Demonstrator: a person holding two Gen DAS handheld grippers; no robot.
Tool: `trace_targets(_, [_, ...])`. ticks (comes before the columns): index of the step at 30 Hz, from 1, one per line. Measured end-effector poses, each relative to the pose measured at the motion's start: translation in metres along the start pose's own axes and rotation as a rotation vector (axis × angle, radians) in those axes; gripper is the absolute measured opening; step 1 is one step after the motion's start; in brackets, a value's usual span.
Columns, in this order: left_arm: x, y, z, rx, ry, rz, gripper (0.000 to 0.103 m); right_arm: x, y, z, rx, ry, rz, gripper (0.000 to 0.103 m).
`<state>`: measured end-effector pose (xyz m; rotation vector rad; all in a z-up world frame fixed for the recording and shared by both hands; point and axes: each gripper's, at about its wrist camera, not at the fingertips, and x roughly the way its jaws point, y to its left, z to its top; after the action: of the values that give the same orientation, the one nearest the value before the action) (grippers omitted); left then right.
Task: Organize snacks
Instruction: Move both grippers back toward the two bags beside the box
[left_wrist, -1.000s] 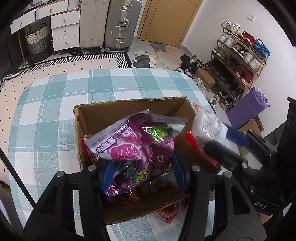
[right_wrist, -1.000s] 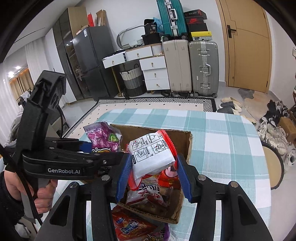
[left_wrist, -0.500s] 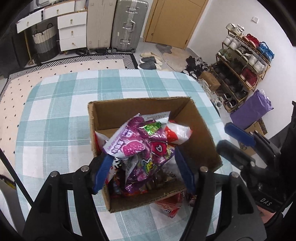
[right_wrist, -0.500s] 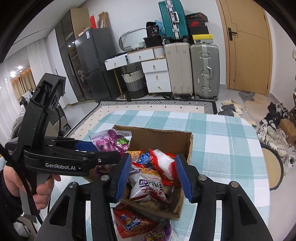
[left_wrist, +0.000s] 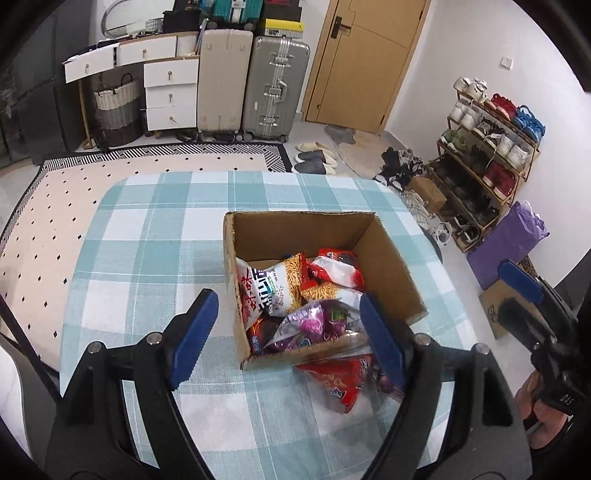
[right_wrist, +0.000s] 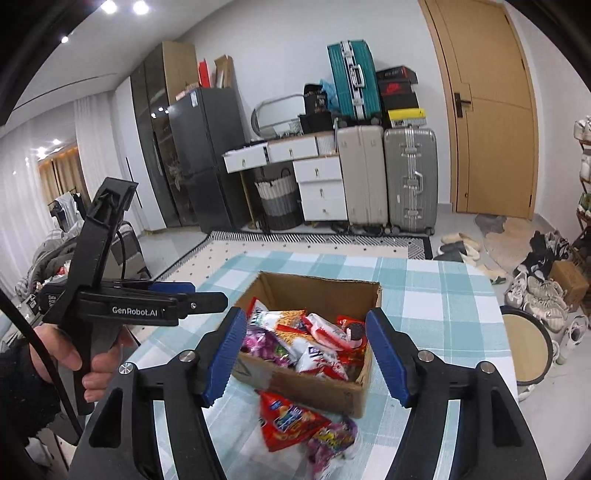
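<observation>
Both feeds look bright and evenly lit for me. Ceiling spotlights (right_wrist: 123, 7) flare at top left of the right wrist view. Heavy fisheye bend, black vignette corners, and the loose snack packets (right_wrist: 306, 428) by the table's near edge are smeared.

I see a brown cardboard box (left_wrist: 384, 254) of red, white and purple snack packets (left_wrist: 273, 286) on a teal-and-white checked tablecloth (left_wrist: 147, 236), blue pads (right_wrist: 225, 354) on black grippers, and a cream, black-dotted rug (left_wrist: 55, 206).

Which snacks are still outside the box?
Two packets: a red packet and a purple packet lie on the tablecloth against the box's near wall. The rest sit inside the box.
</observation>
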<state>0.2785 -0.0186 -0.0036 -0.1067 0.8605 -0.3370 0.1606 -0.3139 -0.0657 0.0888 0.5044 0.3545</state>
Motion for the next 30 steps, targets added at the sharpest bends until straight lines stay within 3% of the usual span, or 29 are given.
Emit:
trace_targets(3, [-0.026, -0.002, -0.013, -0.001, -0.055, 0.001, 0.079, -0.023, 0.006, -0.006, -0.006, -0.041, -0.004, 0.079])
trace_targets(14, [-0.098, -0.013, -0.058, 0.012, -0.198, 0.004, 0.083, -0.092, 0.027, -0.043, 0.007, -0.155, -0.012, 0.090])
trace_targets(20, [-0.121, -0.023, -0.087, 0.046, -0.252, 0.018, 0.085, -0.109, 0.033, -0.063, 0.019, -0.178, -0.015, 0.094])
trace_targets(25, [-0.129, -0.023, -0.109, 0.027, -0.284, 0.032, 0.102, -0.117, 0.033, -0.077, 0.045, -0.187, -0.013, 0.096])
trace_targets(30, [-0.128, -0.019, -0.123, 0.005, -0.295, 0.036, 0.102, -0.114, 0.032, -0.087, 0.065, -0.178, -0.013, 0.097])
